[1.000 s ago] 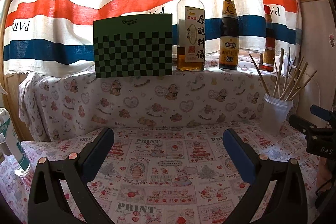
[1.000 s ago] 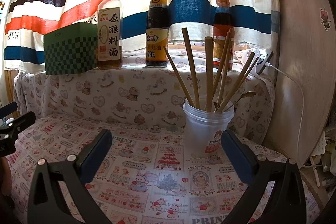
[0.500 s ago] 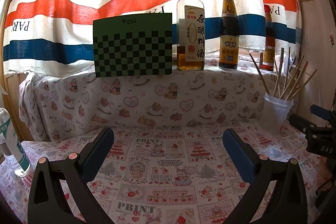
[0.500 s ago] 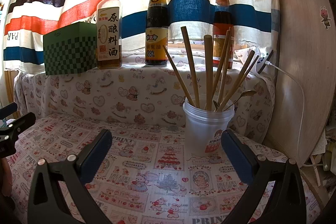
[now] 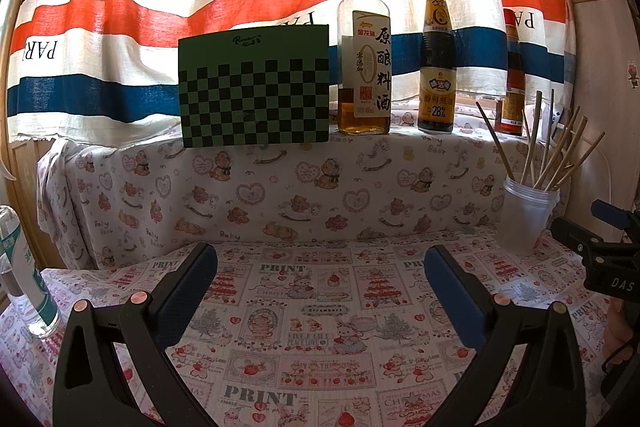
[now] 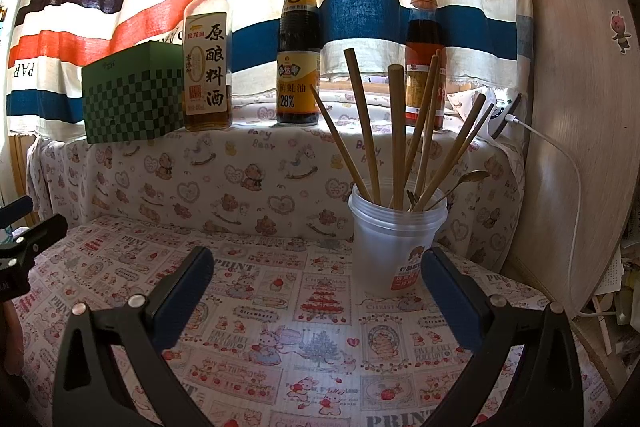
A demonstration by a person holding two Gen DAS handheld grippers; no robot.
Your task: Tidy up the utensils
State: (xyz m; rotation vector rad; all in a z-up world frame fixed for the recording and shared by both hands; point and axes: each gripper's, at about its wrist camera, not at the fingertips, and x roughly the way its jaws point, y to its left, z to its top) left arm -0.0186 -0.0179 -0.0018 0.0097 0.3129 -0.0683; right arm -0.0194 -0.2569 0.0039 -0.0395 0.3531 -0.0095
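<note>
Printed cloth covers the surface (image 5: 320,307) under the left hand-held gripper (image 5: 320,267), which hangs spread wide and empty, well apart from the plastic cup (image 6: 396,247). Just ahead-right of the right hand-held gripper (image 6: 316,267) — also agape, holding nothing — the cup's chopsticks (image 6: 394,135) stand near-upright, fanning outward, so the right hand is nearer.

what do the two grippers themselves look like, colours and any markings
Both match: the left gripper and right gripper each have black triangular-framed plastic fingers with dark blue rubbery pads and round, pale copper-coloured fastener heads. Seen from the left camera, the right gripper's black body shows white lettering "DAS" and a blue tip. No cables or sleeves are visible.
</note>
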